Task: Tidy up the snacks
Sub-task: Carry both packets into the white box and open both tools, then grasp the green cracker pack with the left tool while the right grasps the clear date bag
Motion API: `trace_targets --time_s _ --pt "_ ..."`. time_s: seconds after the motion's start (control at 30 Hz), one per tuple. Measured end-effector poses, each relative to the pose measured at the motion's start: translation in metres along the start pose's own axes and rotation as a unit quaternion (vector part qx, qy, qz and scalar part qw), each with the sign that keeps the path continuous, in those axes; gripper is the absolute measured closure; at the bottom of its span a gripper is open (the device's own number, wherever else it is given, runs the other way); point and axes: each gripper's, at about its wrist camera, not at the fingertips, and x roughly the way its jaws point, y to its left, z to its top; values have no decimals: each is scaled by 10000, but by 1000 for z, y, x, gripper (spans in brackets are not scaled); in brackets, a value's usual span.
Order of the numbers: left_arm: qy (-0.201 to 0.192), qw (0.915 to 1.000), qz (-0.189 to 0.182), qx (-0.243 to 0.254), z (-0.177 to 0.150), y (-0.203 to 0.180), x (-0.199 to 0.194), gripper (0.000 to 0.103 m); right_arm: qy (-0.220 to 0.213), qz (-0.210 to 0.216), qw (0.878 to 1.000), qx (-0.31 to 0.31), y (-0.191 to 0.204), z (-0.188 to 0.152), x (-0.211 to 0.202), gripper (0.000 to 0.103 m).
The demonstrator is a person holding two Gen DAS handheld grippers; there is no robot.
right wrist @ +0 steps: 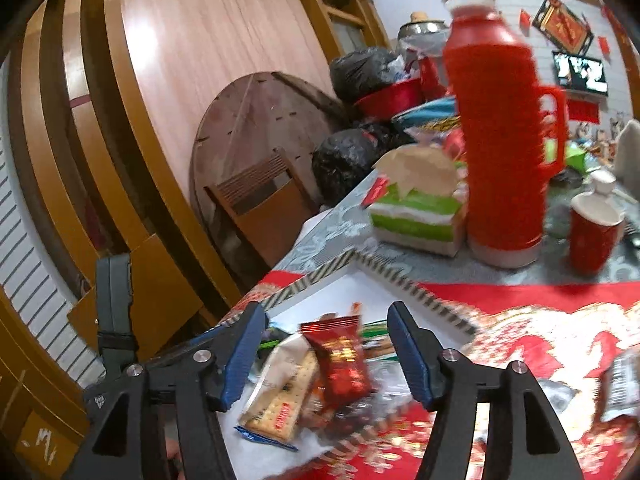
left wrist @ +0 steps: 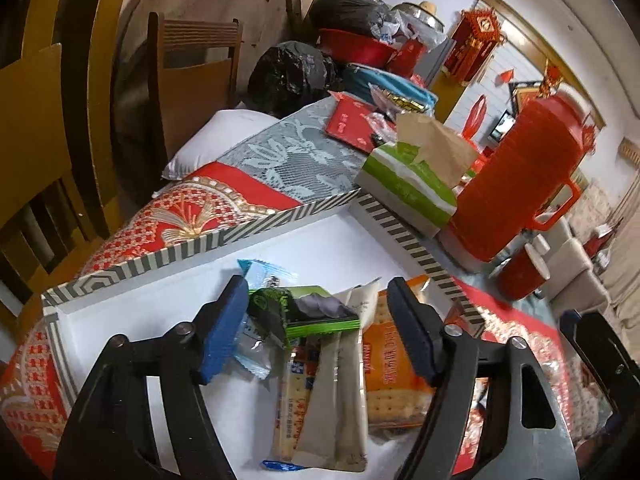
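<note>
A white tray with a striped rim [left wrist: 168,254] holds several snack packs: a green and black packet [left wrist: 308,308], a blue clear wrapper [left wrist: 256,276], long cracker packs [left wrist: 320,400] and an orange cracker pack [left wrist: 396,368]. My left gripper [left wrist: 320,328] is open and empty just above them. In the right wrist view the tray's rim [right wrist: 416,296] shows, with a red snack pack [right wrist: 340,364] lying over a cracker pack [right wrist: 280,396]. My right gripper [right wrist: 324,360] is open above them; the view is blurred. The right gripper's body shows at the left view's right edge [left wrist: 592,360].
A green tissue box [left wrist: 408,188], a tall red thermos [left wrist: 520,176] and a red cup [left wrist: 520,276] stand behind the tray on the red patterned cloth [right wrist: 540,328]. Black bags [left wrist: 288,76], red bowls and wooden chairs [left wrist: 196,76] are farther back. A silver wrapper [right wrist: 624,384] lies at right.
</note>
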Motion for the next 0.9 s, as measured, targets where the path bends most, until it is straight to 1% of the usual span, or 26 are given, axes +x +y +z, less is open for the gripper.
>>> trace_targets --time_s 0.13,0.23,0.37,0.43,0.57,0.63,0.67,0.73,0.77,0.8,0.83,0.87,0.9 --pt "-156 9997 -180 -9 -1 -4 -5 25 -97 -523 9982 -290 -23 -4 -30 40" --pt "-271 9990 -360 57 -4 -11 -9 25 -211 -961 9940 -467 -52 -11 -56 39" --pt "-540 9961 -588 387 -9 -28 -18 24 -324 -1387 9891 -377 -107 -18 -89 38" --pt "-672 9931 -780 553 -11 -36 -23 23 -387 -1504 9875 -253 -131 -20 -102 38" --pt "-823 9869 -1222 655 -14 -50 -35 22 -569 -1622 9851 -95 -185 -37 -137 38" --pt "-831 9830 -1401 852 -19 -68 -39 22 -636 -1666 9840 31 -205 -43 -150 36" --pt "-750 9796 -1551 1033 -24 -81 -40 22 -637 -1738 9826 150 -218 -46 -155 36" --pt "-398 9676 -1990 1504 -39 -112 -37 22 -595 -1974 9774 478 -238 -47 -163 36" --pt "-226 9611 -2147 1723 -48 -126 -35 21 -626 -1958 9769 579 -243 -47 -166 36" --pt "-26 9523 -2309 1994 -59 -142 -33 22 -633 -1937 9766 685 -247 -46 -169 36" --pt "218 9410 -2494 2277 -72 -157 -29 21 -637 -1938 9762 740 -249 -46 -172 36" --pt "417 9315 -2634 2475 -82 -168 -27 21 -647 -1949 9760 723 -248 -46 -174 36" --pt "656 9198 -2761 2709 -95 -180 -23 21 -622 -1967 9763 652 -247 -45 -176 36"
